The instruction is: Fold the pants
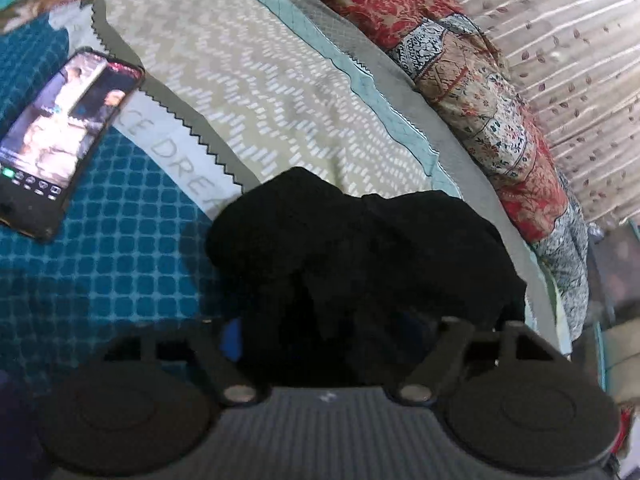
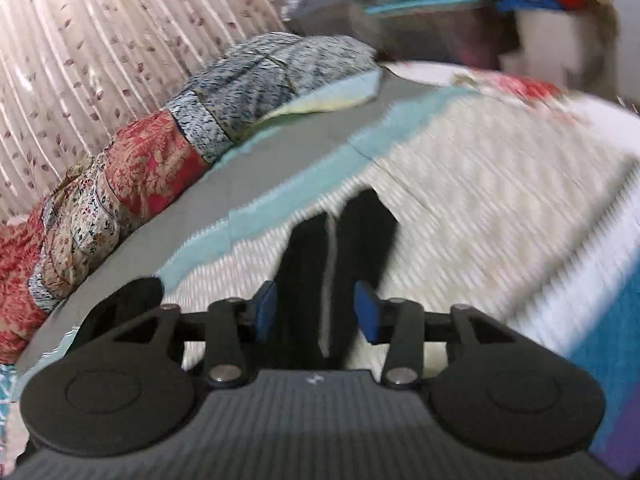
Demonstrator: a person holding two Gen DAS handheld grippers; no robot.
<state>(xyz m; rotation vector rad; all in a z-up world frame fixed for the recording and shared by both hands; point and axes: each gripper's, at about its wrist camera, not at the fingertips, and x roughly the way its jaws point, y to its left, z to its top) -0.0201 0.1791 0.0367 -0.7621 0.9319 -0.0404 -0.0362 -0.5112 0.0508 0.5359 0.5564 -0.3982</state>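
Right wrist view showed right gripper [image 2: 316, 312] fingers parted around the black pants [image 2: 340, 248] on the bed [image 2: 480, 184], left gripper [image 1: 340, 332] likewise open, so the next fold likely required regrasping.

Both cameras sit on the grippers, looking forward and down at the bed [image 1: 280, 92] from close range. The left view faces the pants [image 1: 360, 248] heaped low in frame. The right view, blurred, probably shares the patterned quilt [image 2: 132, 168] and curtain [image 2: 80, 40].
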